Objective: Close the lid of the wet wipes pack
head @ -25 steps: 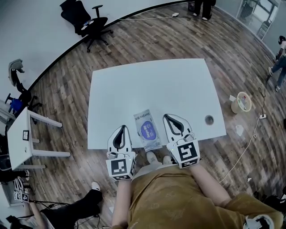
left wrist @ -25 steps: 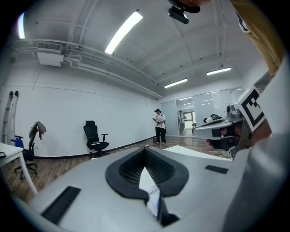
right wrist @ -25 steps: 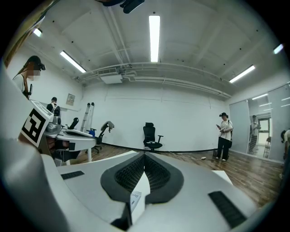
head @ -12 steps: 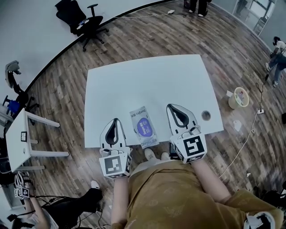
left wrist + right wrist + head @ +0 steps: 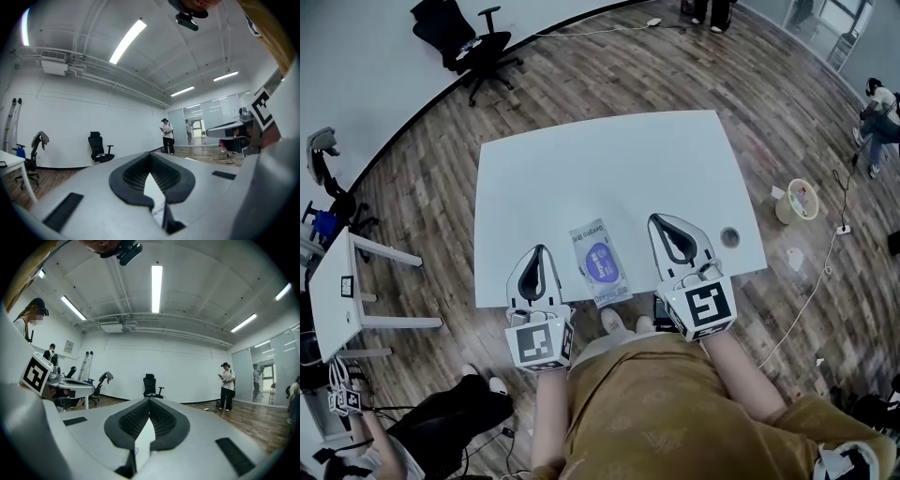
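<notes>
The wet wipes pack [image 5: 598, 262] lies lengthwise on the white table [image 5: 600, 169], close to its near edge. Its blue oval lid [image 5: 599, 259] looks flat on the pack from above. My left gripper [image 5: 538, 251] rests just left of the pack, shut and holding nothing. My right gripper [image 5: 658, 219] sits just right of the pack, also shut and holding nothing. In the left gripper view the gripper [image 5: 150, 155] has its jaws meeting at the tip over the table. In the right gripper view the gripper [image 5: 150, 402] shows the same. The pack does not show clearly in either gripper view.
A round cable hole [image 5: 729, 235] is in the table to the right of my right gripper. A black office chair [image 5: 473, 42] stands beyond the table, a small white side table [image 5: 337, 281] at the left, a round tub [image 5: 799, 202] on the floor at right. People stand far off.
The head view has shifted a little. My right gripper has edged slightly away from the pack, to the right. The pack and the left gripper keep their places.
</notes>
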Available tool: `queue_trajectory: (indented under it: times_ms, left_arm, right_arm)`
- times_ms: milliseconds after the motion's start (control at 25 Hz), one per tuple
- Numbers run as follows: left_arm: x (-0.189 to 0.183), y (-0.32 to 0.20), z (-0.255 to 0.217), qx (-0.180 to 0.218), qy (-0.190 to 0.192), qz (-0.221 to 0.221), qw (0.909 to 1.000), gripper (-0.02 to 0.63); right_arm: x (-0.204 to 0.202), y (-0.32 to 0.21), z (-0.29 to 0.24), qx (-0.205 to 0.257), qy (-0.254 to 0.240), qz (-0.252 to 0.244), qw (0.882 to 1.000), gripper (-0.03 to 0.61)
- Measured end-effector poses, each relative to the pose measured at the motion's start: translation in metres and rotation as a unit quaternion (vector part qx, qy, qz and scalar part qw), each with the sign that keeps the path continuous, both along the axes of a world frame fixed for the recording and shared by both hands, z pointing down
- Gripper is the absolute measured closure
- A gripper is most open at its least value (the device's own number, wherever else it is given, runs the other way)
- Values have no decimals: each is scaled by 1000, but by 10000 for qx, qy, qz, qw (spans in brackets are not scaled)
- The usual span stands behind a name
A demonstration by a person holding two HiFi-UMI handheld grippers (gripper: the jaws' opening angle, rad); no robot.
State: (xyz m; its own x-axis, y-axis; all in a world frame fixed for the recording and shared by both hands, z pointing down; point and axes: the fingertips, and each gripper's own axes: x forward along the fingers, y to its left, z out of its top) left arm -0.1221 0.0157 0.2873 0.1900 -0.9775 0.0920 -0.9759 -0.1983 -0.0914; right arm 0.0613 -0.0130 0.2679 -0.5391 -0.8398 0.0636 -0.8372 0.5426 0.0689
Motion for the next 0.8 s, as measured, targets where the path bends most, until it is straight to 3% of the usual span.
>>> queue_trajectory:
  times_ms: [800]
  left_arm:
    - [-5, 0, 11, -184, 95, 51, 9998, 618]
  right_arm:
    - [3, -6, 8, -126, -9, 73, 9999, 572]
